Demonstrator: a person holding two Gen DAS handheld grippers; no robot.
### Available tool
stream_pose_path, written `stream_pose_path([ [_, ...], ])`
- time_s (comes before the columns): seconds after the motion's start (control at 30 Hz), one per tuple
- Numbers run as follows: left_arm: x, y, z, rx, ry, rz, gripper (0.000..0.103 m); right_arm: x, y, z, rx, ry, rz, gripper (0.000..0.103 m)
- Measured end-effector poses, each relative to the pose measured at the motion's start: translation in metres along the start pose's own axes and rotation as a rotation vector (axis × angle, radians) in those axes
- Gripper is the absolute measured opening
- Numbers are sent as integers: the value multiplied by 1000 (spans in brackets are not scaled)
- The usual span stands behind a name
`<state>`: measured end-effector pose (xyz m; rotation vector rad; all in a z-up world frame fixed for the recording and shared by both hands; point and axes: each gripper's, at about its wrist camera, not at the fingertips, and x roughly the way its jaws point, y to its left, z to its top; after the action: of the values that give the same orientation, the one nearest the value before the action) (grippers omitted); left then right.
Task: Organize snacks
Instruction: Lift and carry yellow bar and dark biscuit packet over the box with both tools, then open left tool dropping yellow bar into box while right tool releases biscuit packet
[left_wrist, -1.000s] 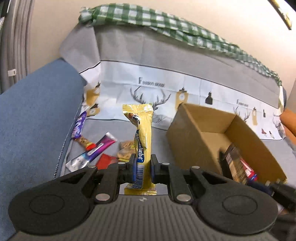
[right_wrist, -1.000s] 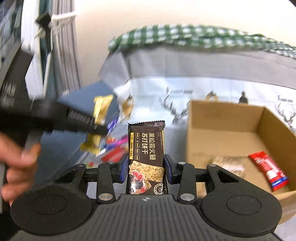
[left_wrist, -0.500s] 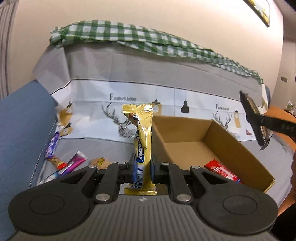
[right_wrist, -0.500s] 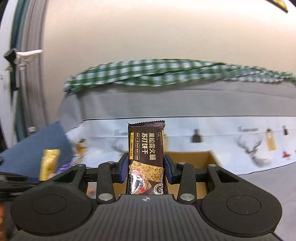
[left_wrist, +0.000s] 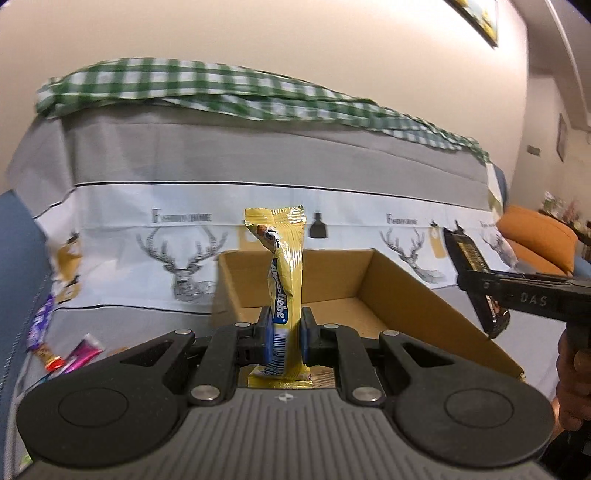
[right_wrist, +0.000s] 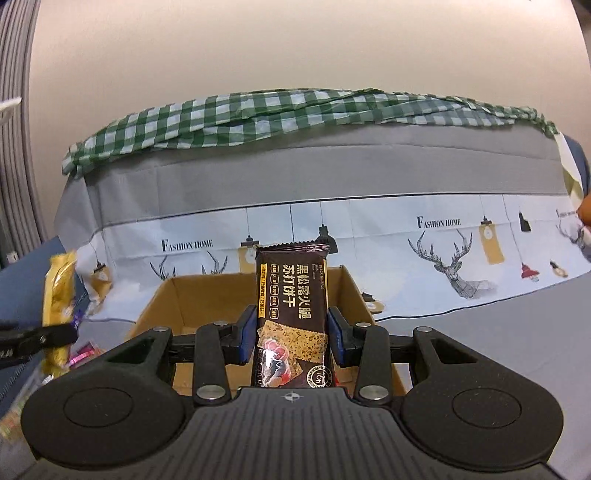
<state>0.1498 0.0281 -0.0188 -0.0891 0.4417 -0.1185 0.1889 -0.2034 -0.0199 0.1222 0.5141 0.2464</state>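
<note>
My left gripper is shut on a yellow snack bar, held upright in front of the open cardboard box on the sofa. My right gripper is shut on a dark brown cracker packet, held upright above the near edge of the same box. The right gripper with its packet also shows at the right of the left wrist view. The left gripper's yellow bar shows at the left of the right wrist view.
Loose snack packets lie on the sofa seat left of the box. The sofa back has a grey deer-print cover and a green checked cloth on top. An orange cushion is far right.
Both grippers have risen and swung to face the sofa back, each keeping its snack. The box now sits lower and more centred in both views.
</note>
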Motion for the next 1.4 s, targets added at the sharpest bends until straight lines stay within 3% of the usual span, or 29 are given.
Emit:
stream_pose_path([
  [0.2,24,-25,-1,70,-1,-46,15,-2,4,-3,-77,-8,-26,41],
  [0.47,36,-39,-6,102,16,-76,15,4,0,-6,-88,19,-65,41],
  [1.4,39,-41,-4,68,27,-86,15,13,20,-10,-135,20,-54,41],
])
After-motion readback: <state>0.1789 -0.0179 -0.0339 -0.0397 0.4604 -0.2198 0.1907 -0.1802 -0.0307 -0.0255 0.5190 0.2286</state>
